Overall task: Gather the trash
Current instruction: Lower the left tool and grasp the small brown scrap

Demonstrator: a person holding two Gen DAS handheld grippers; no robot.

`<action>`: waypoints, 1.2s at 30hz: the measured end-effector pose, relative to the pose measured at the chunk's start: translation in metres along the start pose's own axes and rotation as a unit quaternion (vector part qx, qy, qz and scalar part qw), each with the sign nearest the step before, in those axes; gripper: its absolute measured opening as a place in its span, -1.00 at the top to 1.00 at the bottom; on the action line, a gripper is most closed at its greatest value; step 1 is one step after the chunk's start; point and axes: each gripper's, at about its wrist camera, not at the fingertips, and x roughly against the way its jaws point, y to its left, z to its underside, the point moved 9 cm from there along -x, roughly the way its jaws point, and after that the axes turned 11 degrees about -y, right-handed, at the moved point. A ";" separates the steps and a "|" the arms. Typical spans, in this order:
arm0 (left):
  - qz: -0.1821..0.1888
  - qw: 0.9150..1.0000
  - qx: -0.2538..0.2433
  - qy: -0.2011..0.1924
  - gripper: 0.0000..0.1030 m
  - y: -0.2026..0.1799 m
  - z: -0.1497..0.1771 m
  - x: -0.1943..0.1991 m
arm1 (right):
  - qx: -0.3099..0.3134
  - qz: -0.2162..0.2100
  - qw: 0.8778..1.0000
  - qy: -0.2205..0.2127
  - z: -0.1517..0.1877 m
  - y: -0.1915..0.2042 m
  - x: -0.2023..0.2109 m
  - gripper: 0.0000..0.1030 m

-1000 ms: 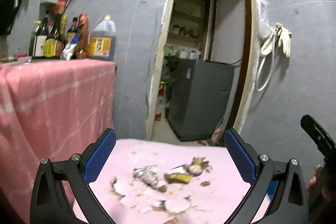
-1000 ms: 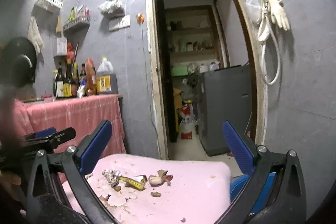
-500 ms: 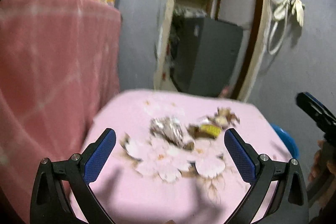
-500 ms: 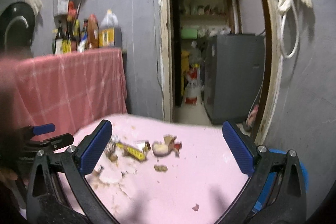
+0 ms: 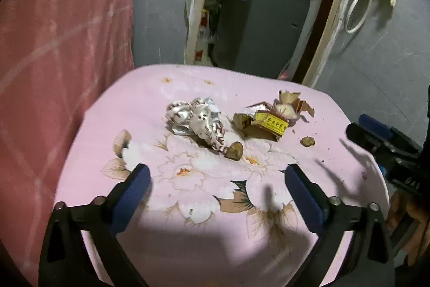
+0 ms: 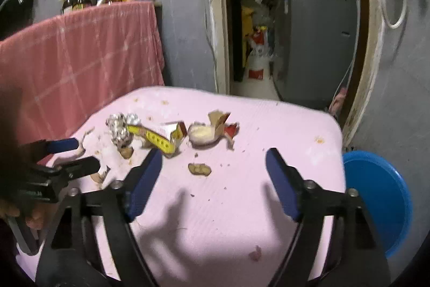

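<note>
Ahead of the closing, still-empty left gripper [image 5: 216,179] and right gripper [image 6: 213,171], litter sits untouched: a light, springy foil wad [image 5: 199,121], best pinched mid-bulge, a soft torn carton [image 5: 264,123], and a hard brown crumb [image 6: 199,169].

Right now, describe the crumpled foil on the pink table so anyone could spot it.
Find the pink flowered table by the doorway. Among its litter, the crumpled foil wrapper lies leftmost in the left wrist view, beside a torn yellow carton. It alone is shiny silver.
</note>
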 end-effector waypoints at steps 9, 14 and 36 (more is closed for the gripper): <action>0.036 0.999 0.013 0.039 0.00 -0.008 -0.002 -0.021 | 0.007 -0.023 0.998 0.061 0.020 0.006 -0.023 0.06; 0.039 0.998 0.017 0.046 0.24 -0.011 -0.006 -0.033 | 0.011 -0.035 0.995 0.090 0.026 0.009 -0.035 0.15; 0.002 0.998 -0.013 0.057 0.71 -0.005 -0.001 -0.045 | 0.011 -0.044 0.991 0.124 0.035 0.014 -0.051 0.58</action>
